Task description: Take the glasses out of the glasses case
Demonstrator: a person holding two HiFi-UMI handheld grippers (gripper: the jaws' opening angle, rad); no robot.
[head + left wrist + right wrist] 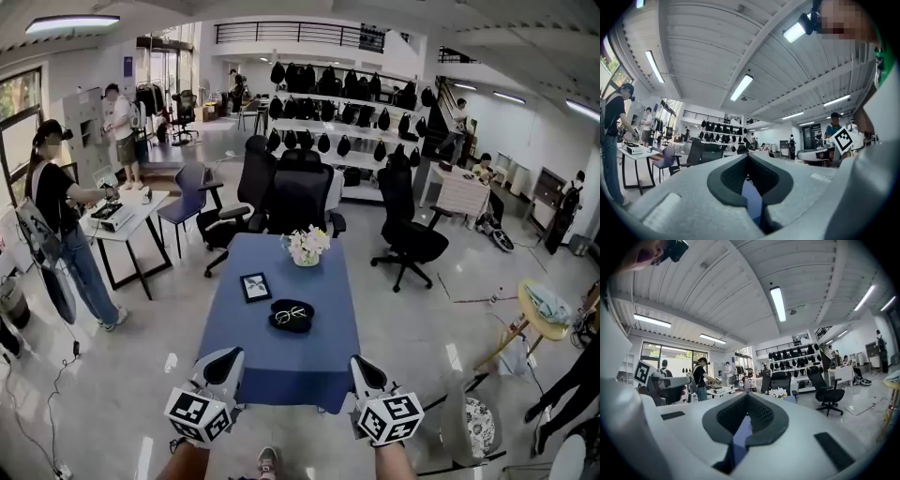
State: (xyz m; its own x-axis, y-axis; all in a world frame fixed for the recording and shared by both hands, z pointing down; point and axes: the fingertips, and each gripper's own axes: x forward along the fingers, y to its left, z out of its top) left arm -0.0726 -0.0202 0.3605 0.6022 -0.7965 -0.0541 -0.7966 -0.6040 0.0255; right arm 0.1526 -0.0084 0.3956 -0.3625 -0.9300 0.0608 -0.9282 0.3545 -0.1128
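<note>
From the head view, the long blue-clothed table (281, 361) carries a black oval glasses case (303, 326) at its middle, thin-framed glasses (289, 316) lying on top of it, a small dark picture frame (255, 286) just beside it to the left and a pot of white flowers (307, 246) at the far end. The white left gripper (229, 354) and white right gripper (362, 362) hover at the near edge, well apart from the case. Over to the left gripper view: the left gripper (747, 157) is clenched, dark pads meeting at the tip, nothing between. Right gripper view now: the right gripper (747, 397) is likewise pressed together and empty, flowers (778, 392) beyond.
</note>
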